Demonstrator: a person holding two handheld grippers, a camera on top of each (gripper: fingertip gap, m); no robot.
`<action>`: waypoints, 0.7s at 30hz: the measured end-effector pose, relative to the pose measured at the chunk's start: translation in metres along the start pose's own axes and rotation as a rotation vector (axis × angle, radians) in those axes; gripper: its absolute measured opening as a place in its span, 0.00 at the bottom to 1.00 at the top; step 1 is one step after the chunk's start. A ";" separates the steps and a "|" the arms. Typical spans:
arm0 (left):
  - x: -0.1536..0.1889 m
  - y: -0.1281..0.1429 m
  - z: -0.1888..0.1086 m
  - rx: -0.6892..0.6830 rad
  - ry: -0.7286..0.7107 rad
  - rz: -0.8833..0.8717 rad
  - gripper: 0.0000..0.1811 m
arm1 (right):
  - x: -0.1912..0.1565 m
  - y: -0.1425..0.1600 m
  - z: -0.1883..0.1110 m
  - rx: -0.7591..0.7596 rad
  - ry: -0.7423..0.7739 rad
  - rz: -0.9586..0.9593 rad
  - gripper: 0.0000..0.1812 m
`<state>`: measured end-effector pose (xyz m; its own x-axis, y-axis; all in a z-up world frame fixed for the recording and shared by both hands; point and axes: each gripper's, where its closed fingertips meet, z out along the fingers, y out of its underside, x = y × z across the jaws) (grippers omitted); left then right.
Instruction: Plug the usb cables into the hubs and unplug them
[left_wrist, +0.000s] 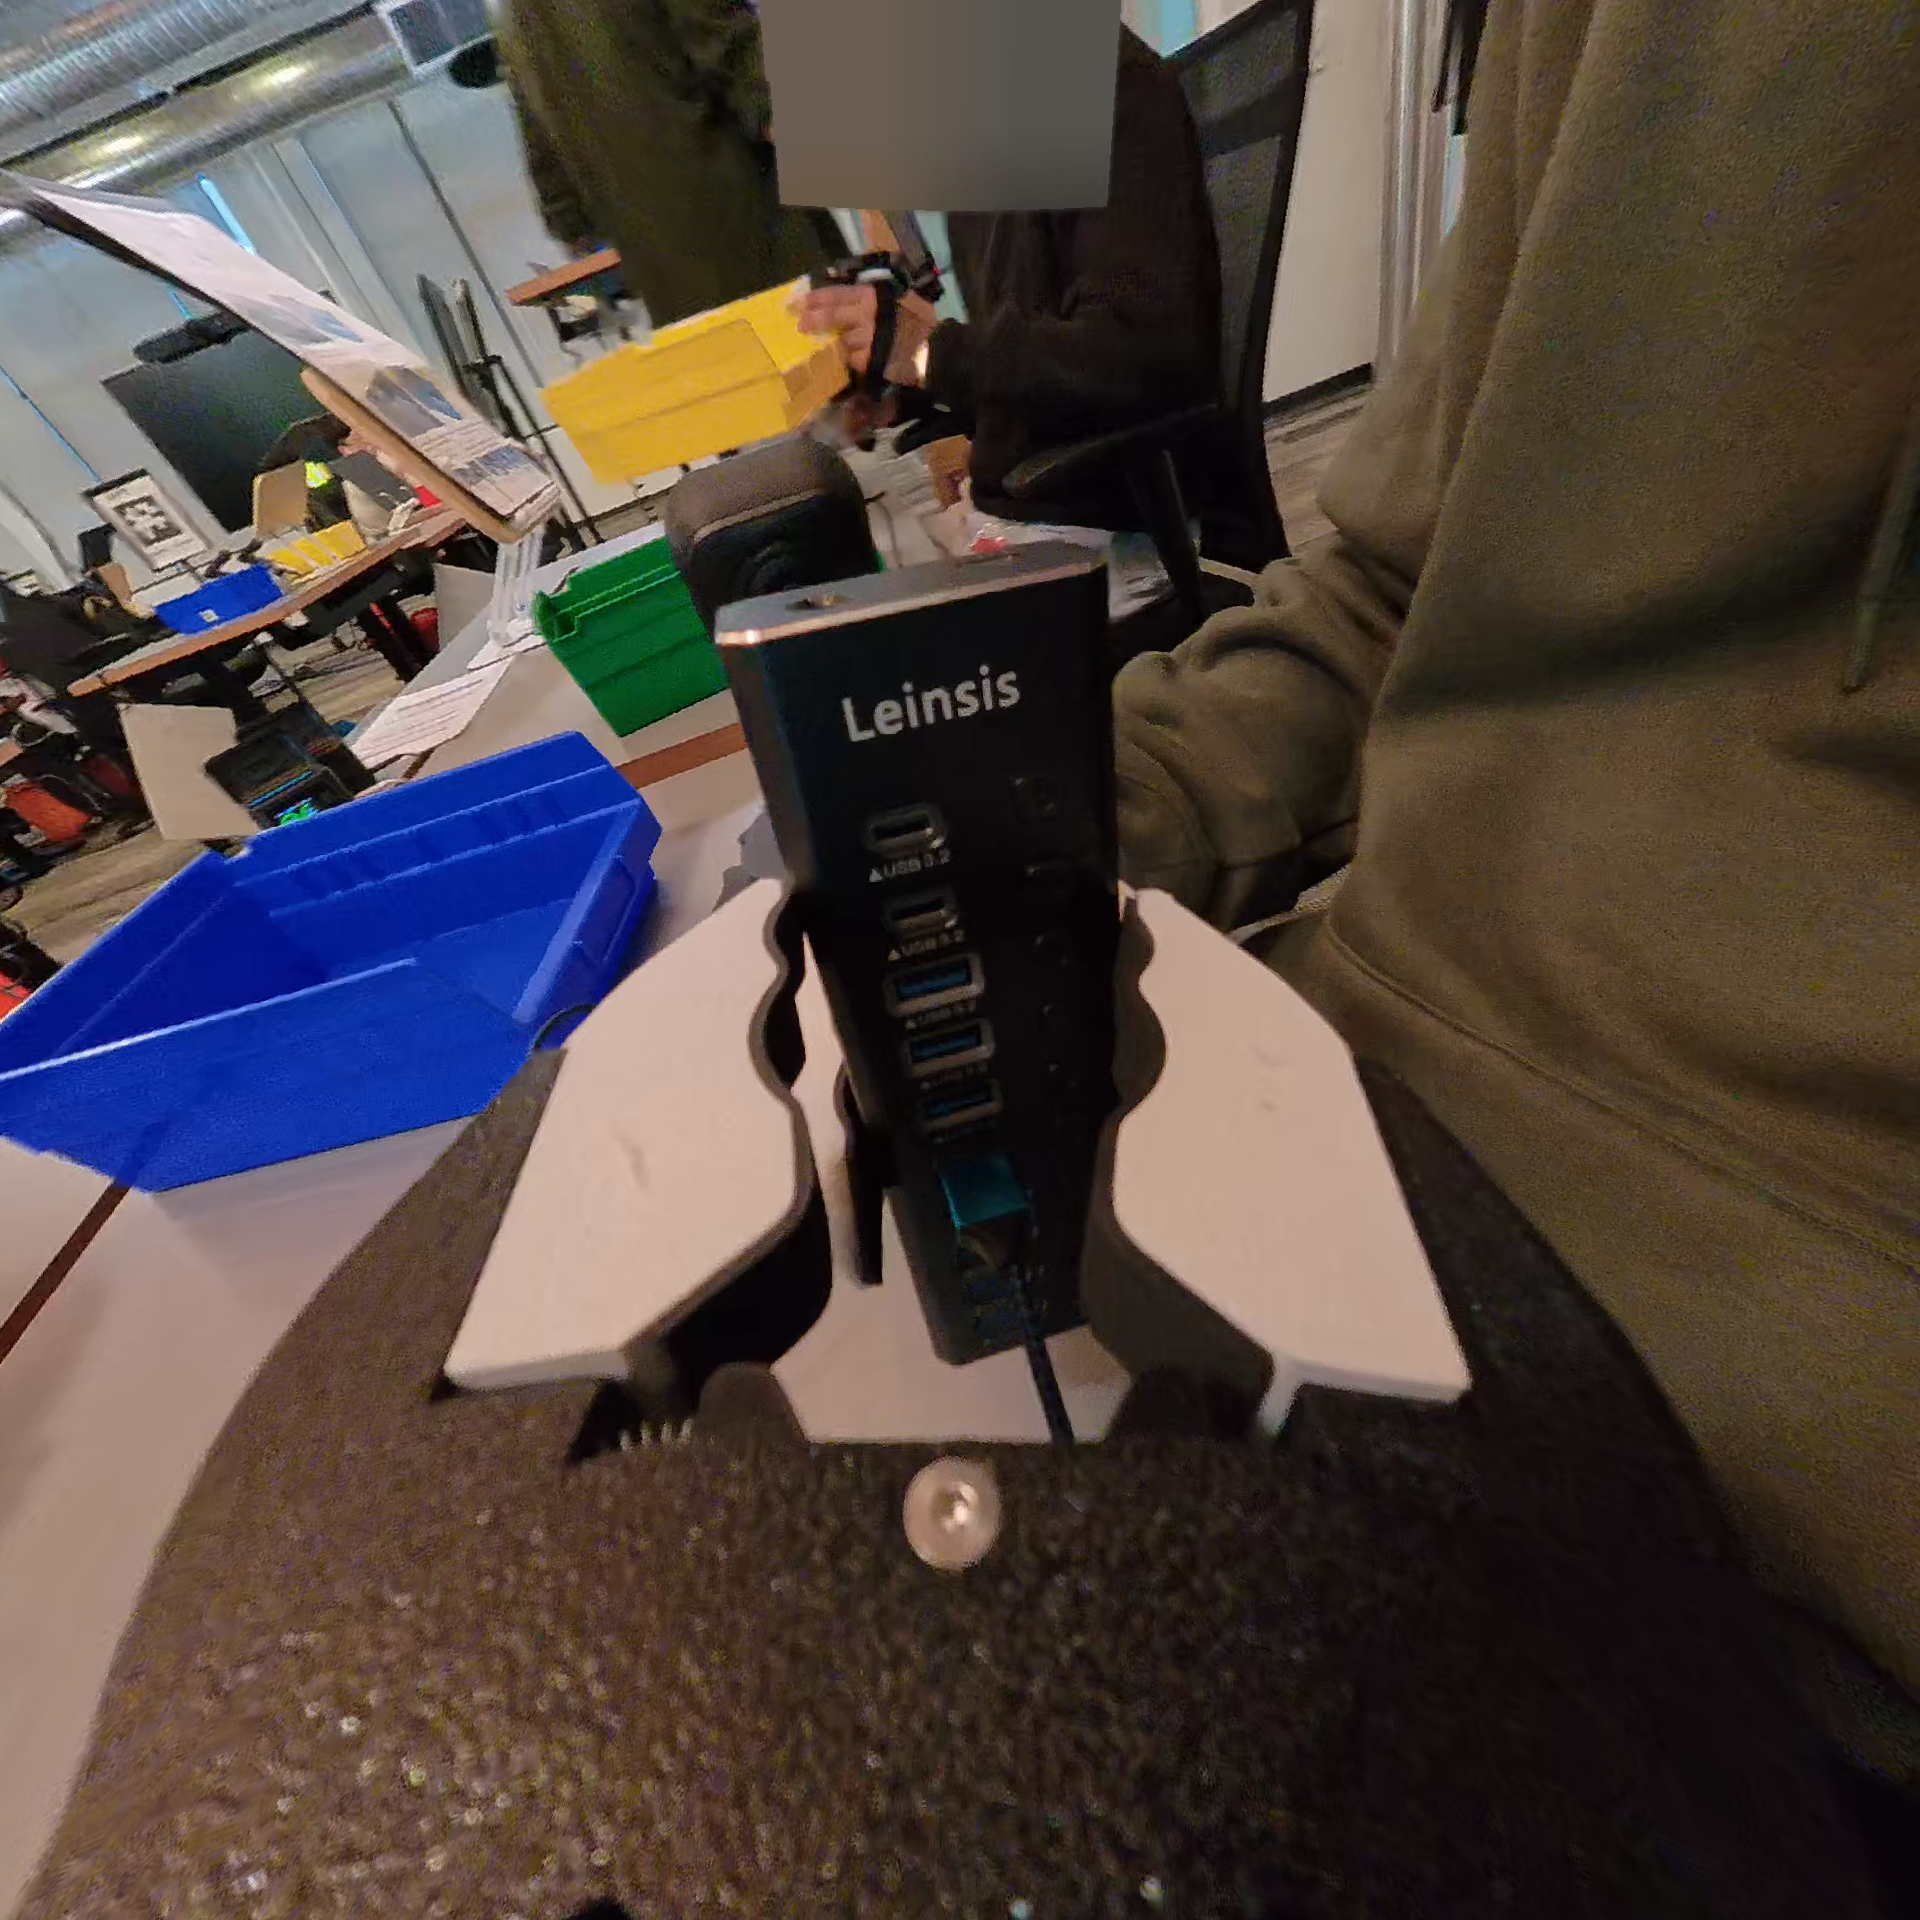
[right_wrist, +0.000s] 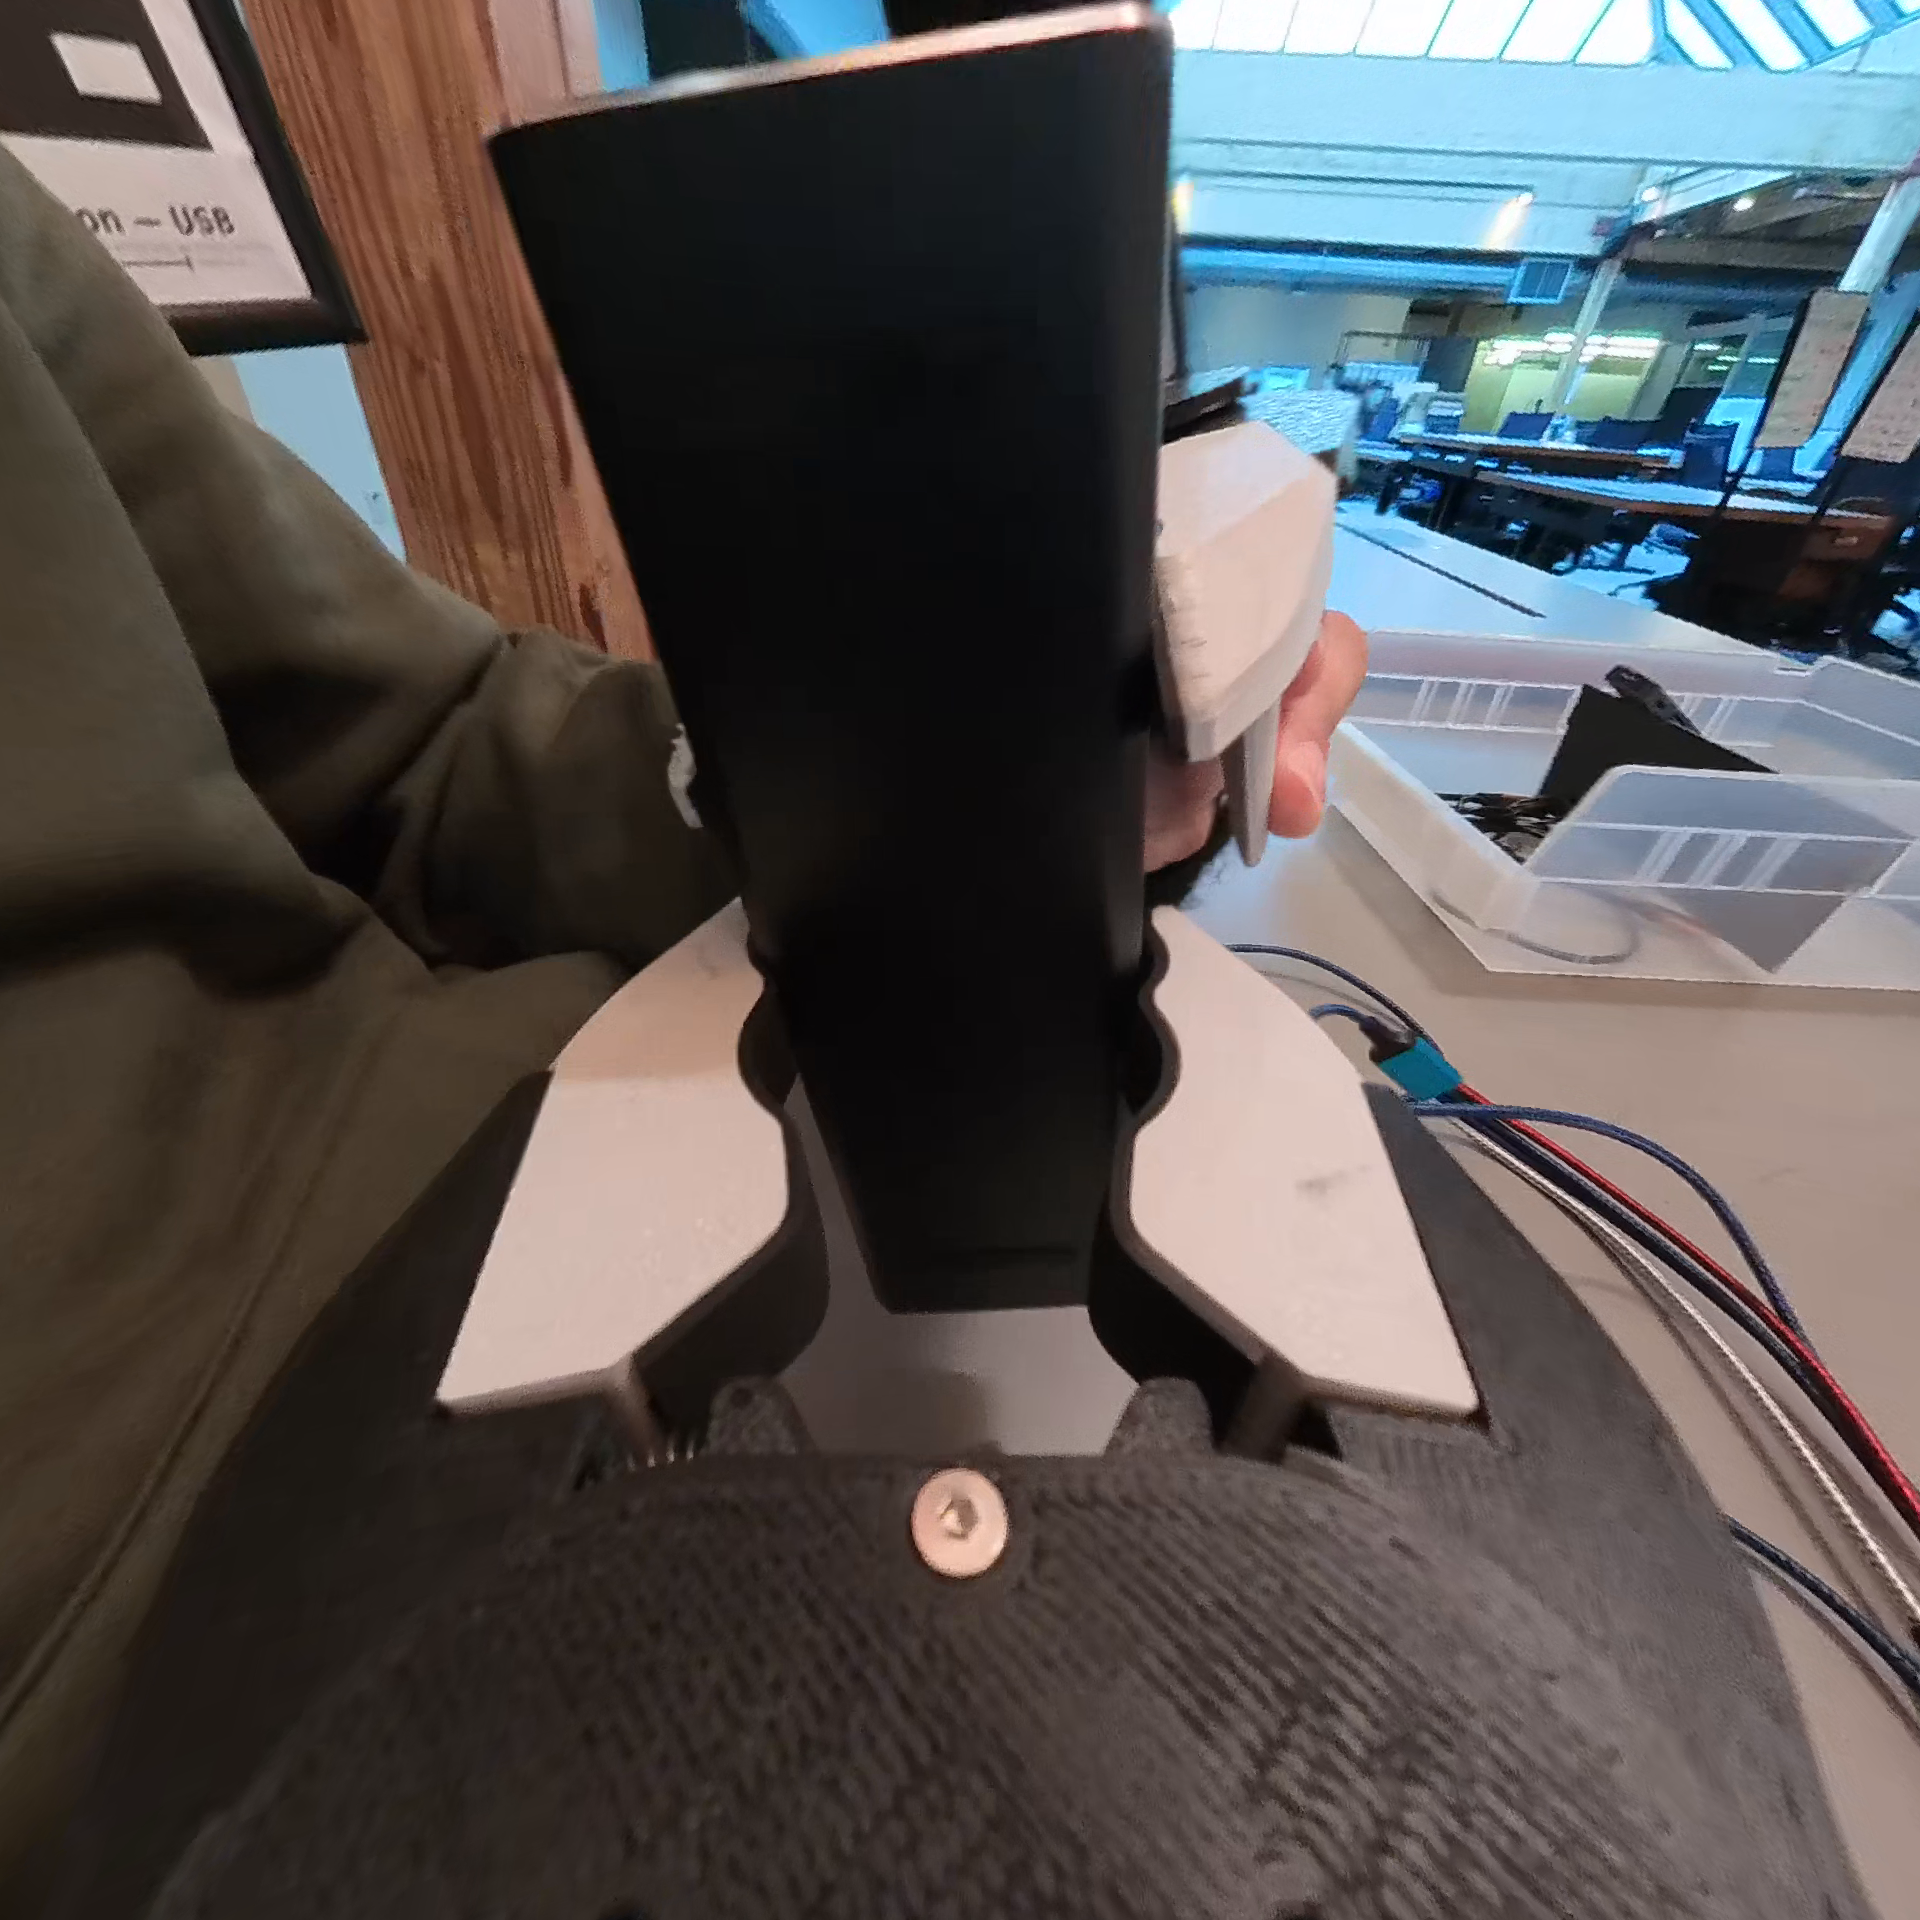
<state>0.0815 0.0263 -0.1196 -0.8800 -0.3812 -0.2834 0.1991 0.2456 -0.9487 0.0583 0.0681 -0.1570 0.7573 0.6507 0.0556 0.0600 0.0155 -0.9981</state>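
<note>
A black USB hub (left_wrist: 935, 790) stands upright between my left gripper's (left_wrist: 961, 914) white fingers (left_wrist: 665, 1143), port side facing the camera. A teal USB plug (left_wrist: 982, 1195) with a dark cable sits in one of its lower ports. In the right wrist view my right gripper (right_wrist: 956, 935) is shut on the plain back of a black hub (right_wrist: 883, 623), seemingly the same one held from the opposite side. The left gripper's white finger (right_wrist: 1236, 582) and a hand show at that hub's right edge. Loose blue, red and silver cables (right_wrist: 1621, 1226) with a teal plug (right_wrist: 1418, 1070) lie on the table.
A blue bin (left_wrist: 312, 977) sits left of the hub on the white table (left_wrist: 156, 1351), with a green bin (left_wrist: 623, 644) behind it. A clear plastic bin (right_wrist: 1662, 821) holding dark items stands at the right. A person's olive sleeve (left_wrist: 1558, 727) is close by. Another person holds a yellow bin (left_wrist: 696, 390) farther back. The tips of one gripper are about 5 cm away from the tips of the other.
</note>
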 end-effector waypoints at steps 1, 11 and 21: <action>-0.004 0.000 -0.001 -0.005 -0.026 -0.011 0.31 | 0.004 -0.002 -0.002 0.016 0.017 0.013 0.34; -0.046 0.017 -0.012 -0.164 -0.322 -0.129 0.36 | 0.046 -0.007 -0.047 0.097 0.201 0.070 0.35; -0.091 0.025 -0.125 -0.352 -0.788 -0.284 0.29 | 0.078 -0.005 -0.093 0.121 0.379 0.112 0.34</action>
<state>0.1125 0.1781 -0.0999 -0.3004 -0.9364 -0.1814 -0.2375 0.2577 -0.9366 0.1773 0.0477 -0.1450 0.9420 0.3282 -0.0695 -0.0957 0.0642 -0.9933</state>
